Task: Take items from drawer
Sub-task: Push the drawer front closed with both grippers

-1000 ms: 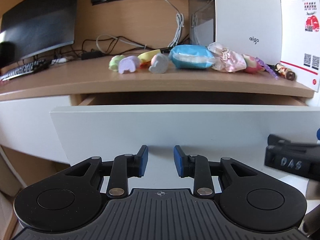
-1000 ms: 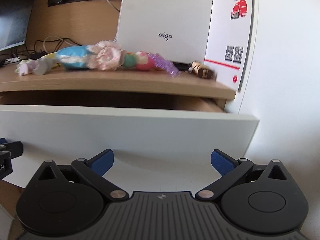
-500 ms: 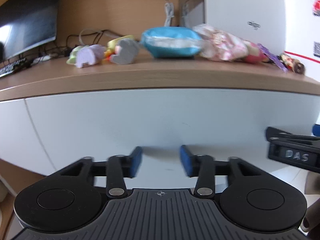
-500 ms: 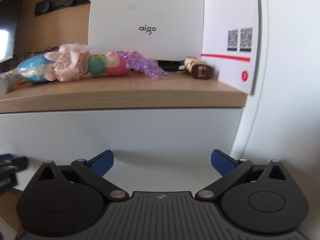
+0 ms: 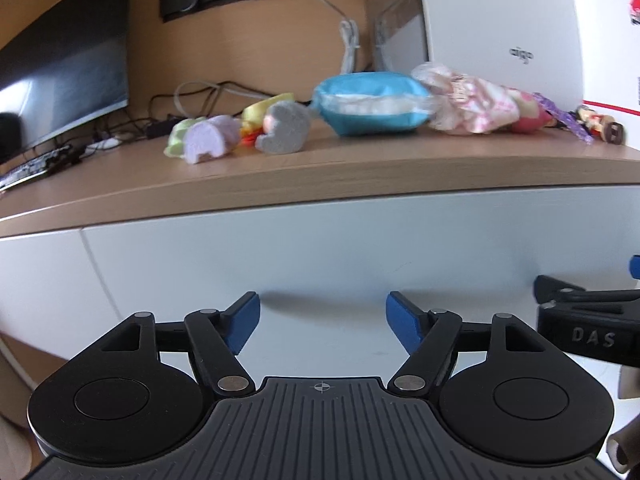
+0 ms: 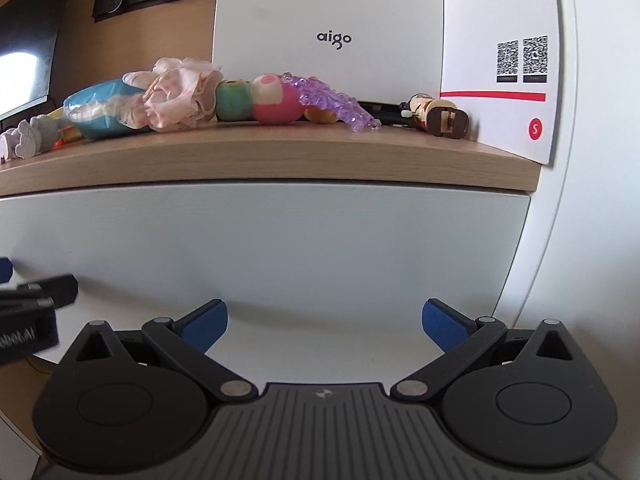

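The white drawer front (image 5: 320,248) (image 6: 260,240) sits flush under the wooden desktop (image 5: 280,176), so its inside is hidden. On the desktop lie a blue pouch (image 5: 372,108) (image 6: 100,112), a pink frilly cloth (image 5: 472,104) (image 6: 180,96), a purple toy (image 5: 208,144), a grey toy (image 5: 282,128), a green-and-pink toy (image 6: 256,100), purple crystals (image 6: 332,102) and a small wooden doll (image 6: 438,116). My left gripper (image 5: 323,316) faces the drawer front, its jaws opening with nothing between them. My right gripper (image 6: 325,320) is open and empty beside it.
A white "aigo" box (image 6: 332,28) and a card with QR codes (image 6: 500,80) stand at the back right. A dark monitor (image 5: 60,68), a keyboard (image 5: 24,170) and cables (image 5: 192,96) fill the left of the desk. A white wall (image 6: 600,200) borders the right.
The drawer, which stood pulled out a second ago, now sits shut under the desktop. Both grippers have moved in towards the desk. The left jaws have spread from narrow to wide.
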